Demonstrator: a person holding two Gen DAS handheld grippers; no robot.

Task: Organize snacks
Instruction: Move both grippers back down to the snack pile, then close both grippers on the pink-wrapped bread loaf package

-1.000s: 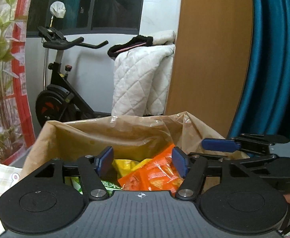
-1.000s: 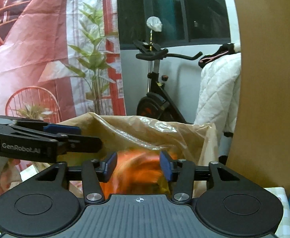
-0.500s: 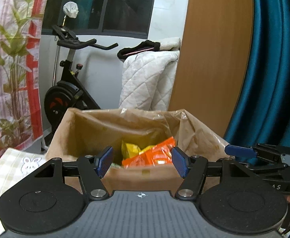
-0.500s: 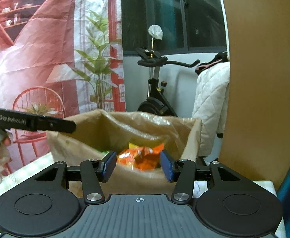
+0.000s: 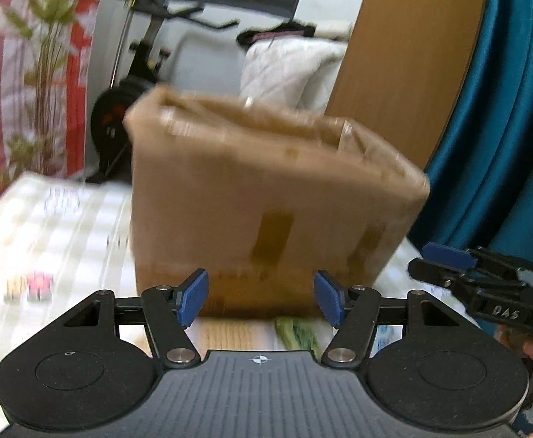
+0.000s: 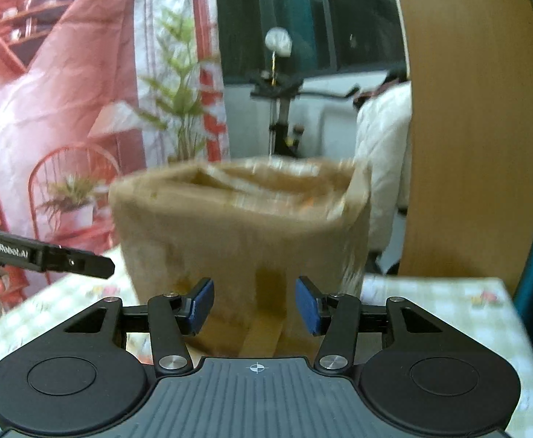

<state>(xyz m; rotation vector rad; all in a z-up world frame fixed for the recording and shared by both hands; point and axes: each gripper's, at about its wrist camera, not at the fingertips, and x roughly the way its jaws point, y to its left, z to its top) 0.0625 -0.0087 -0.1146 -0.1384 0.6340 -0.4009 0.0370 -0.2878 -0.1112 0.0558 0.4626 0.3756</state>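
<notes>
Two grippers, jaws apart and empty, face a brown box.
Left gripper (image 5: 261, 301) and right gripper (image 6: 255, 306) hover over the checked tablecloth (image 5: 58, 226); the box (image 5: 266, 197) stands ahead, blurred, contents hidden. Exercise bike (image 6: 279, 109) behind; green packet (image 5: 297, 332) partly hidden.

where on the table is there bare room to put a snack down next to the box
Left of the cardboard box, the checked tablecloth lies bare up to a small pink item near its left edge. Right of the box, another bare stretch reaches the table's far corner. Directly in front it is crowded: a green packet and both grippers' fingers.
</notes>
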